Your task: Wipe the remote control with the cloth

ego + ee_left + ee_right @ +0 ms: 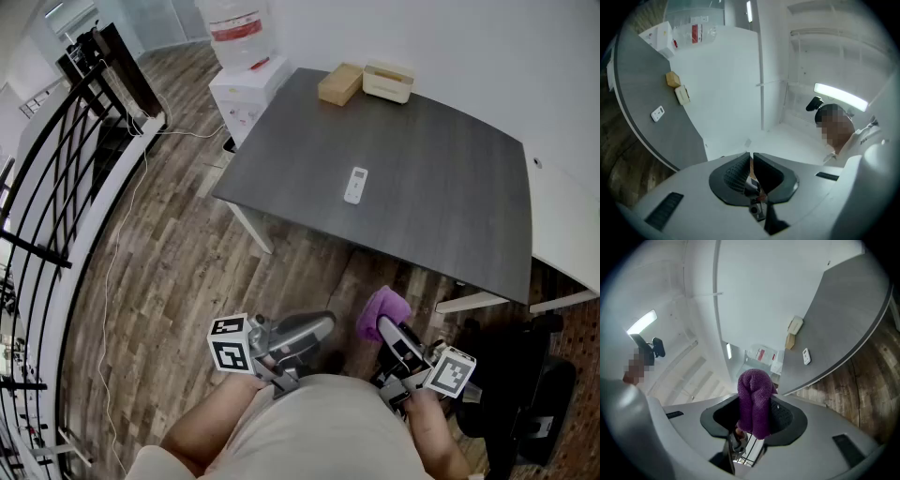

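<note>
The white remote control (356, 185) lies flat on the dark desk (441, 187), toward its near left corner. Off the desk's near edge, the right hand-held gripper (757, 413) is clamped on a folded purple cloth (756, 394). The left hand-held gripper (751, 159) is closed and empty.

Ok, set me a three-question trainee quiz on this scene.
1. Fill in: the left gripper has its fingers ___.
2. The cloth is held by: A) the left gripper, B) the right gripper, C) neither.
3. True or false: the remote lies on the table.

Key: 1 shut; 2 B; 3 true.
</note>
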